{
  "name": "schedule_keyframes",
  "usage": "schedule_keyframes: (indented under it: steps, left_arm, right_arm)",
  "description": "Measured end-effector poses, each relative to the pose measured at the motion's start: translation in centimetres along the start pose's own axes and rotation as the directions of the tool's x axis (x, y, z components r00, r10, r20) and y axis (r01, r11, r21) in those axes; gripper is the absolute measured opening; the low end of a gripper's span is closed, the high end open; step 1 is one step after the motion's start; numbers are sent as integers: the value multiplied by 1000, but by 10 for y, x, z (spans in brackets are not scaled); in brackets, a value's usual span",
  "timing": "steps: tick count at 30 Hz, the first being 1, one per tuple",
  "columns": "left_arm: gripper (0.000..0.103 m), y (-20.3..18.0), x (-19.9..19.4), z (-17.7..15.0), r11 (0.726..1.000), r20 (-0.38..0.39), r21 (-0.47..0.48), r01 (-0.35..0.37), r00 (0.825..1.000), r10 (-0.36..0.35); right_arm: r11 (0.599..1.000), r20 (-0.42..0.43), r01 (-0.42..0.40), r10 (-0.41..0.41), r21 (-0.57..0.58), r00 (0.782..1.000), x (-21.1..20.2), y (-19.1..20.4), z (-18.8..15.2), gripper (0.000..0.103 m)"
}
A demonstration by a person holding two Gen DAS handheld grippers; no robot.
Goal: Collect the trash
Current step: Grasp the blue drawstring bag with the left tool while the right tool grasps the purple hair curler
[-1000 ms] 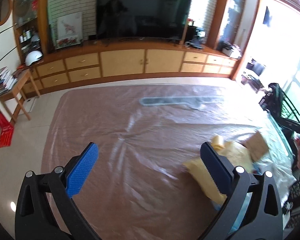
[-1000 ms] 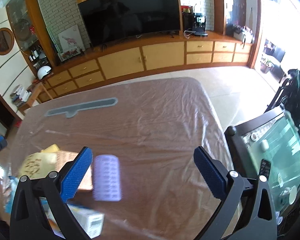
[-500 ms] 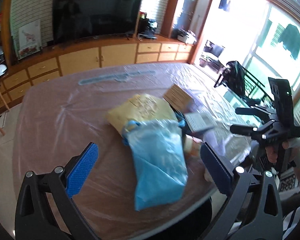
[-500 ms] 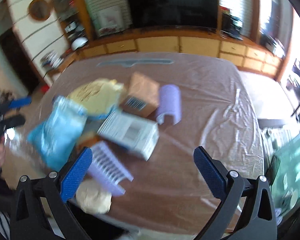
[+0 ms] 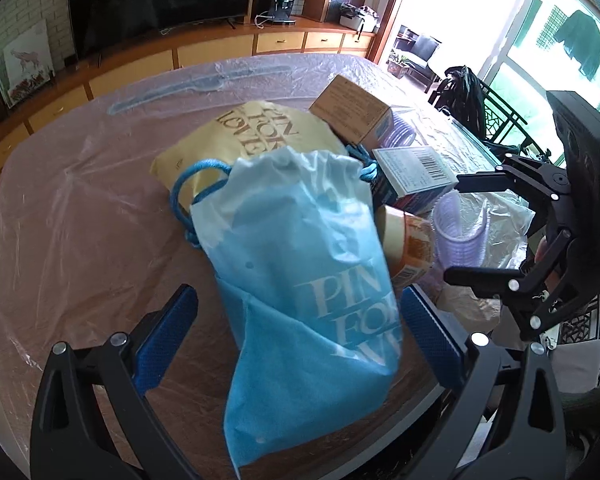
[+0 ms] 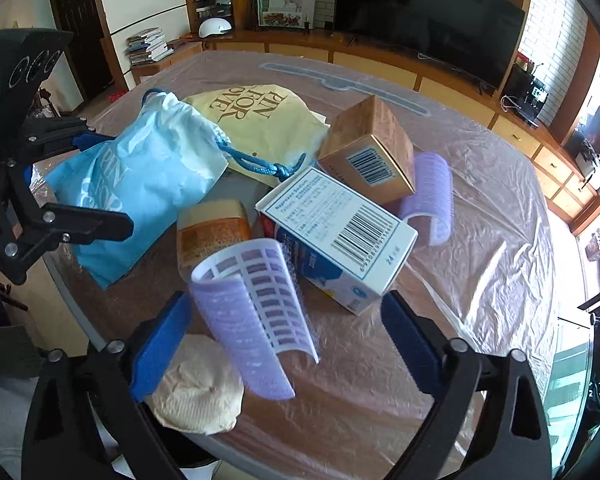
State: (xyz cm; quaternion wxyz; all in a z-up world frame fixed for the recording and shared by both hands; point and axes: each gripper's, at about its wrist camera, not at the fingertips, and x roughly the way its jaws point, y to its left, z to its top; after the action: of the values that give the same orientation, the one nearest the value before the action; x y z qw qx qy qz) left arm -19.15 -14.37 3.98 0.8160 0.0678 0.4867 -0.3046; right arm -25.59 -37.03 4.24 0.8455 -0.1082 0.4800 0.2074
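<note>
A pile of trash lies on the plastic-covered table (image 5: 72,208). A light blue drawstring bag (image 5: 300,272) lies in front of my left gripper (image 5: 300,336), which is open and empty with the bag between its pads. Behind it are a yellow bag (image 5: 256,136), a brown box (image 5: 352,112) and a white medicine box (image 5: 412,172). My right gripper (image 6: 284,340) is open and empty, straddling a curled purple sheet (image 6: 256,316). A cream crumpled wad (image 6: 198,392) touches its left pad. The white box (image 6: 336,240), brown box (image 6: 368,152), orange packet (image 6: 212,232) and blue bag (image 6: 140,184) lie beyond.
A second purple curler (image 6: 430,200) lies right of the boxes. A long clear plastic strip (image 6: 340,80) lies at the table's far side. A TV cabinet (image 5: 204,52) runs along the wall. The other gripper shows at the right (image 5: 540,248) and at the left (image 6: 28,200).
Both grippers have swung from the far wall down onto the trash pile and come closer to it. The pile now fills both views. Both stay open.
</note>
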Motion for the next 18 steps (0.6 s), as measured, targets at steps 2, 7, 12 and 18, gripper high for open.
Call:
schedule_keyframes:
  steps: [2, 7, 12, 18]
  left_arm:
    - [86, 2, 0, -3, 1000, -12, -12, 26, 1000, -26]
    - [60, 2, -2, -9, 997, -11, -29, 68, 998, -69]
    - [56, 4, -27, -13, 995, 44, -51, 81, 996, -79]
    - [56, 8, -58, -12, 992, 116, -75, 97, 989, -88]
  right_arm:
    - [1000, -9, -7, 7, 2, 1000, 6, -2, 3, 83]
    - [992, -42, -100, 103, 74, 994, 14, -15, 4, 43]
    - [978, 27, -132, 129, 160, 991, -4, -26, -1, 42]
    - [959, 123, -160, 135, 232, 983, -31, -34, -2, 42]
